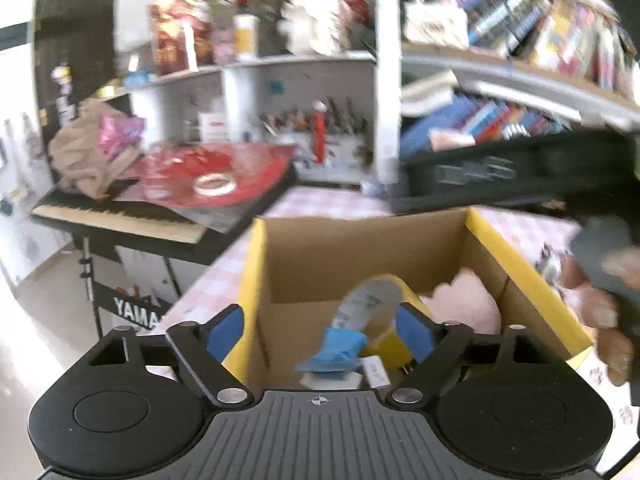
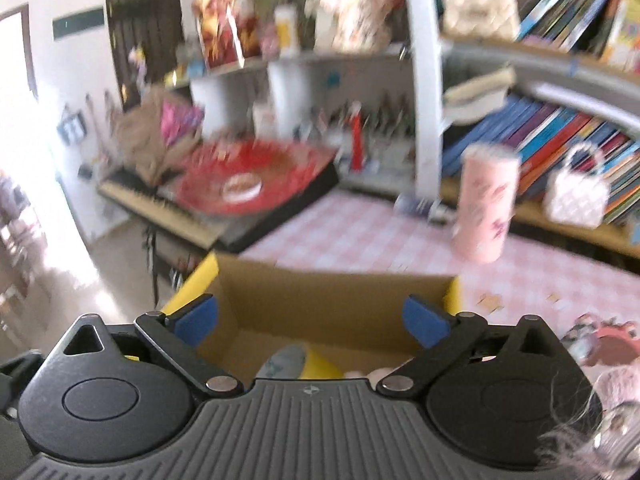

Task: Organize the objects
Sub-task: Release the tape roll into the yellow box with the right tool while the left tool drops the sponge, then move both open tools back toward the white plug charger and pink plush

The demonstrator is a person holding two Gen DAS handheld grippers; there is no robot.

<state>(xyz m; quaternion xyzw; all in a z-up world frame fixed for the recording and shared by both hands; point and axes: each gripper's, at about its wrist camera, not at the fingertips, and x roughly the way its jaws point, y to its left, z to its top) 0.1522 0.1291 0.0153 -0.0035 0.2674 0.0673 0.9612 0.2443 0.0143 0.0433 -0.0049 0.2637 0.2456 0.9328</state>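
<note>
Between the blue pads of the left gripper (image 1: 320,330), which stand wide apart and press on nothing, a yellow roll of tape (image 1: 380,308) lies tilted inside the cardboard box (image 1: 516,280), with a crumpled blue scrap (image 1: 338,350) and a small white item against it. Beside the roll, towards the box's right wall, sits a soft pink toy (image 1: 468,304). The roll looks broad, with a grey inner face bearing print too blurred to read.

Over the box's near edge, the right gripper (image 2: 310,320) also hangs with its jaws spread and empty; below it only the top of the roll and a sliver of the pink toy show.

Risk, as I judge it, starts with the box itself: both tools are close to its yellow-edged walls, and a careless sweep could clip a wall and shove the box across the pink checked tablecloth (image 2: 360,236). Farther out, a tall pink can (image 2: 486,204) stands upright on the cloth, narrow and likely easy to topple if approached fast. Both pictures are blurred, so fine aim would be poor. Beyond, a keyboard (image 1: 120,216) piled with clutter and crowded bookshelves (image 2: 560,132) leave little spare room.
</note>
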